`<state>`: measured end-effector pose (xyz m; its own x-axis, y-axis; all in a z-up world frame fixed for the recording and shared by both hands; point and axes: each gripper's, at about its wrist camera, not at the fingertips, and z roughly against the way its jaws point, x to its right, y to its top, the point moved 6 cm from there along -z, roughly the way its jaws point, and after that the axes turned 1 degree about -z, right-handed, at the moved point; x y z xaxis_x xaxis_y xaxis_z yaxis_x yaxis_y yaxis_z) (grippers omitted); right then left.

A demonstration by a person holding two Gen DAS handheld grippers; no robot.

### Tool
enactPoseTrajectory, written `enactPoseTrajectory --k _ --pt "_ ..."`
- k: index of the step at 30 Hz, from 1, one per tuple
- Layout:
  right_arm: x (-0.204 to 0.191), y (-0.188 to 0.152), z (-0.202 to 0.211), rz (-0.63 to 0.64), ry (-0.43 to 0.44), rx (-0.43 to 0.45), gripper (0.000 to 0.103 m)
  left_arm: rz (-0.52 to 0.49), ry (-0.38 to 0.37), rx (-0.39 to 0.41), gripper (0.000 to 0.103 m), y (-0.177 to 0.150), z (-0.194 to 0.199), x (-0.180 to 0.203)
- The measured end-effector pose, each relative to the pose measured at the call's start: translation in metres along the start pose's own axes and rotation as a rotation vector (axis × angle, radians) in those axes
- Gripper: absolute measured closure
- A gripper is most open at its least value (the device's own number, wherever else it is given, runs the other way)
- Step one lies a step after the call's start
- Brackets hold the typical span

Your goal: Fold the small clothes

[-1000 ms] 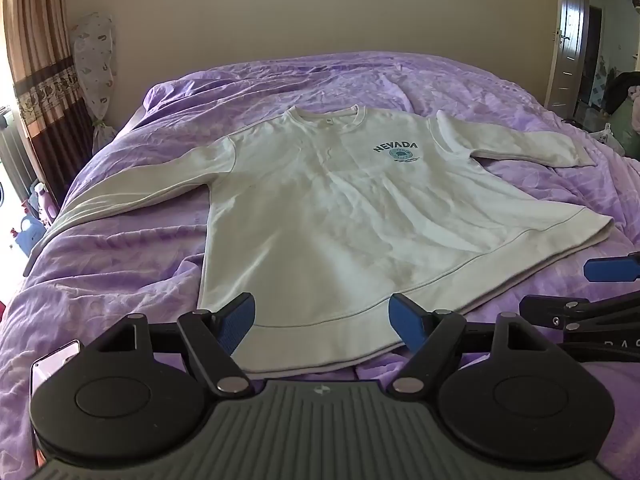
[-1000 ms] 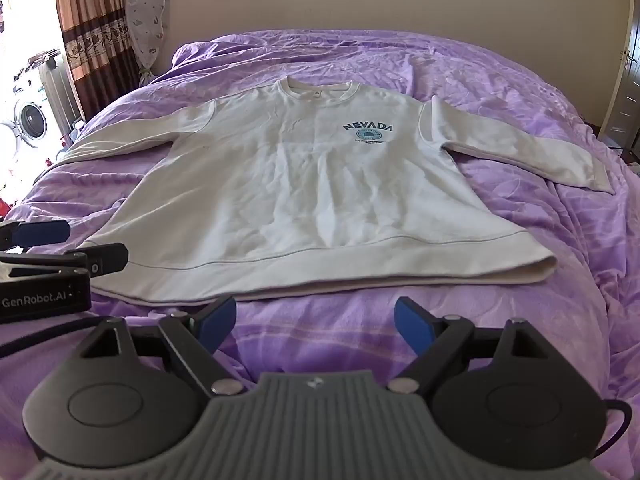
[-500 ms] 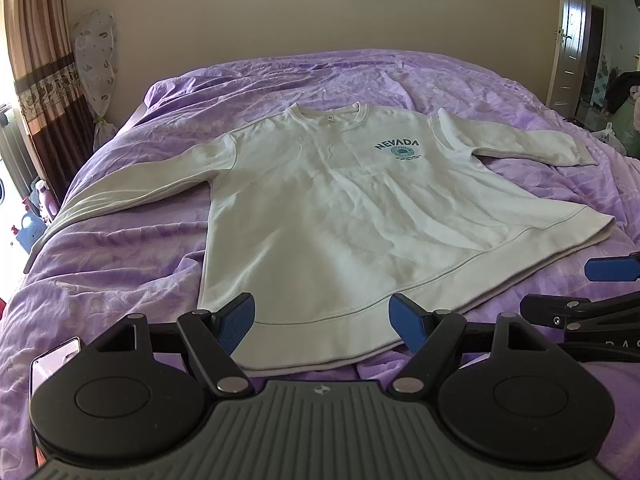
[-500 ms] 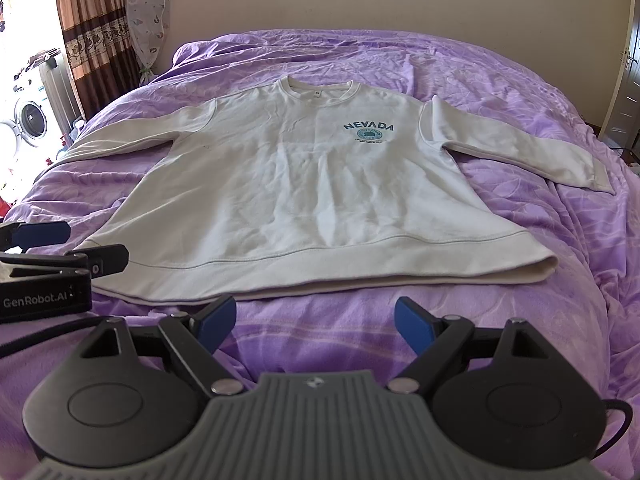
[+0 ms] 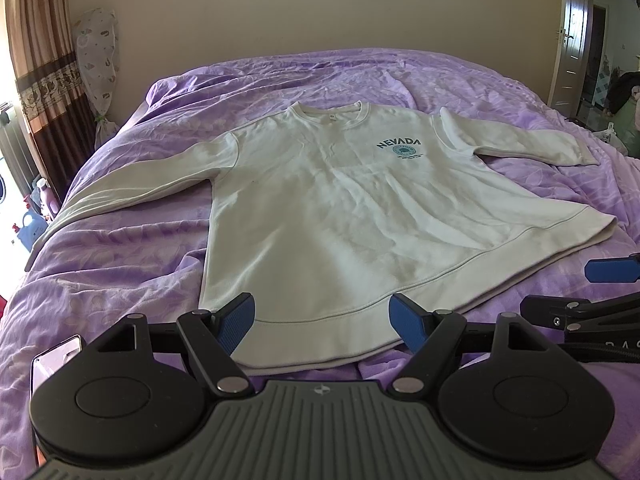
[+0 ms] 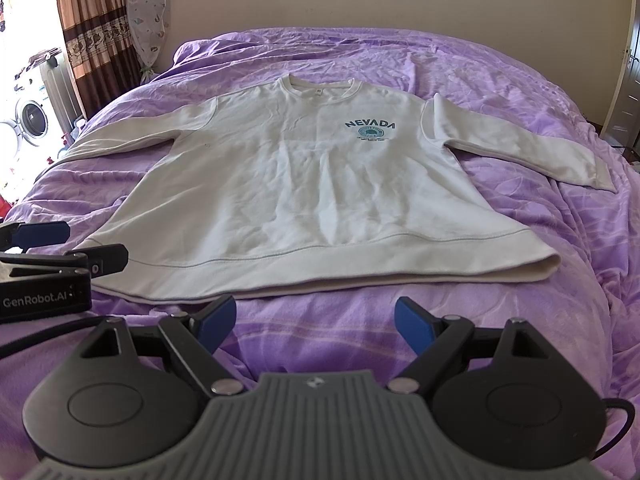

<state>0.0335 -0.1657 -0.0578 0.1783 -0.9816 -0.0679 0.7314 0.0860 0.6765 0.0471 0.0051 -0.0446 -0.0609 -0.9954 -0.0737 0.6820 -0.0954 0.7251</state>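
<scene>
Cream sweatshirt [image 6: 304, 184] flat on bed, hem just ahead of both claws [image 5: 322, 326] [image 6: 315, 323], spread wide, empty.

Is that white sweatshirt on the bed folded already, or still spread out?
Spread out. The sweatshirt lies flat, front up, on the purple bedspread, both sleeves stretched sideways, hem unfolded.

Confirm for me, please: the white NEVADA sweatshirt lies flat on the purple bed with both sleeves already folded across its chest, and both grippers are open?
Not quite: in the right wrist view the sweatshirt has both sleeves spread outward on the bed. The left gripper and right gripper are open.
</scene>
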Motion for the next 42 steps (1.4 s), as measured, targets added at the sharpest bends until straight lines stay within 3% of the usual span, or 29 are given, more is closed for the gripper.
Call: enactPoseTrajectory --k 42 --pt "-0.0044 -0.0025 -0.0082 -0.002 0.009 -0.015 0.02 0.001 -0.001 -0.006 0.014 0.0002 -0.0011 -0.0004"
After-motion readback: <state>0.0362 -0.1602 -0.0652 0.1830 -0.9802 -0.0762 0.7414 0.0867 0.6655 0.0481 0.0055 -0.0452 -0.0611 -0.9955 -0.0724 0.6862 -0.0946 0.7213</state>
